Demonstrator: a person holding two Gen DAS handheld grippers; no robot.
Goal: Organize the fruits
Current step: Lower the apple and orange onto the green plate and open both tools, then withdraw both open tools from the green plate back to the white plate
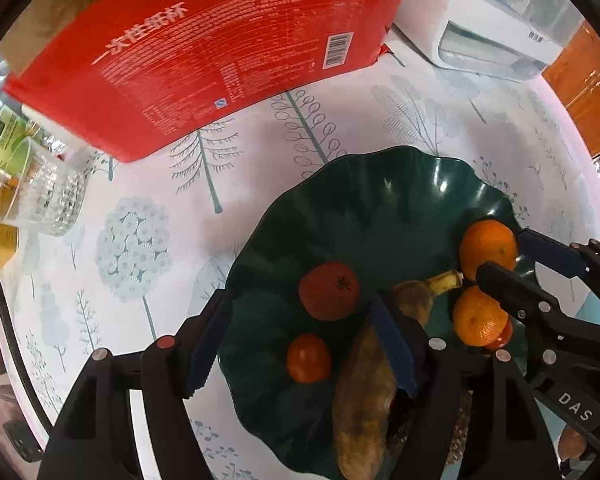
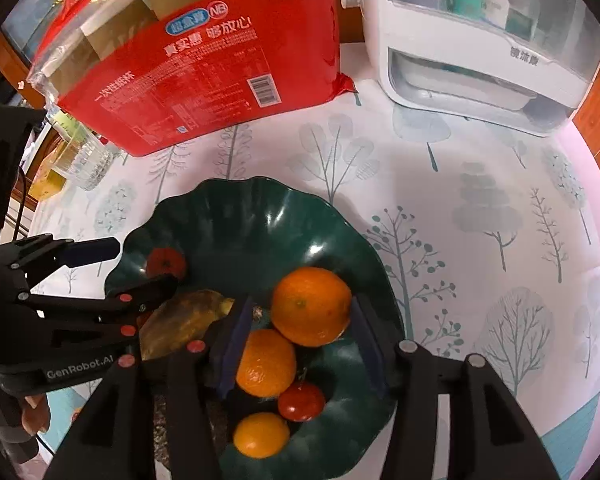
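Note:
A dark green wavy bowl [image 1: 380, 200] [image 2: 260, 220] holds fruit. In the left wrist view I see two red fruits [image 1: 329, 291] [image 1: 309, 358], a browned banana [image 1: 364, 400] and two oranges [image 1: 488, 248] [image 1: 478, 316]. My left gripper [image 1: 300, 344] is open over the bowl, its fingers either side of the lower red fruit, holding nothing. In the right wrist view my right gripper [image 2: 300, 348] is open around the oranges [image 2: 311, 306] [image 2: 265, 362], with a red fruit [image 2: 301, 401] and another orange [image 2: 261, 434] nearer the camera. Each gripper shows in the other view [image 1: 512, 264] [image 2: 132, 264].
A red packet of paper cups [image 1: 204, 48] [image 2: 204, 68] stands behind the bowl. A clear glass [image 1: 48, 196] [image 2: 86, 160] is at the left. A white appliance [image 1: 492, 28] [image 2: 480, 48] is at the back right. The tablecloth [image 2: 480, 220] has a tree print.

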